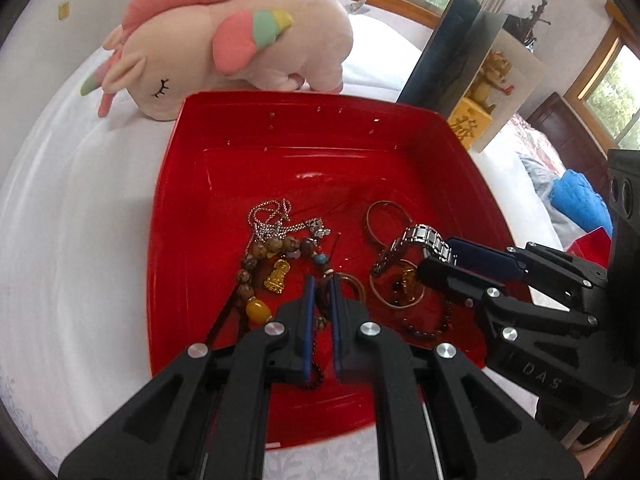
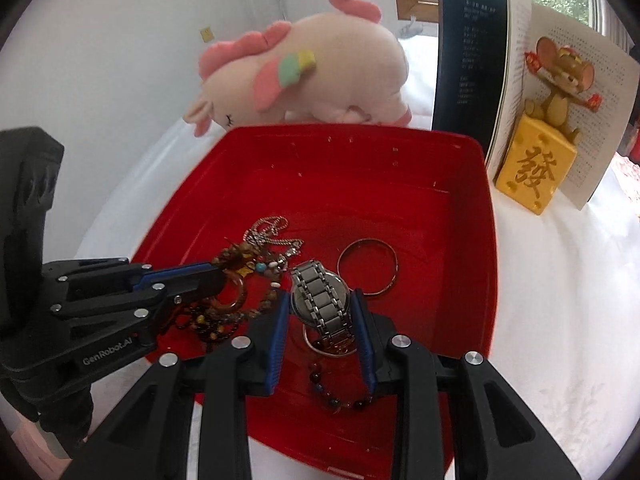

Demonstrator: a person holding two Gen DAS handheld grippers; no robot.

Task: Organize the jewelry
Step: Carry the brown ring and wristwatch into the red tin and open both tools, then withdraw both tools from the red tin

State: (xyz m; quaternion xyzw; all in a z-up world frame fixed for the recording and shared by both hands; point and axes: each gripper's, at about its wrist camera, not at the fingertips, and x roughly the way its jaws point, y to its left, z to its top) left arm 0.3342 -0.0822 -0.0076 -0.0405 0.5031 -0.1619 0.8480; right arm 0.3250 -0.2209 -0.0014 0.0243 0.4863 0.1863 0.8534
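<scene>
Silver watch (image 2: 324, 304) sits in red tray (image 2: 472, 216), near tray's front edge, band running front to back. Right hand-held gripper (image 2: 323, 322) grasps watch, one pad on each side of band. Left hand-held gripper (image 1: 321, 308) clenched tight on thin brown ring (image 1: 352, 284), at bead pile (image 1: 256, 276) toward tray's left side. Watch nearer right hand. Thin bangle (image 2: 368, 266) just behind watch. Tray rests on white bed (image 2: 560, 300).
</scene>
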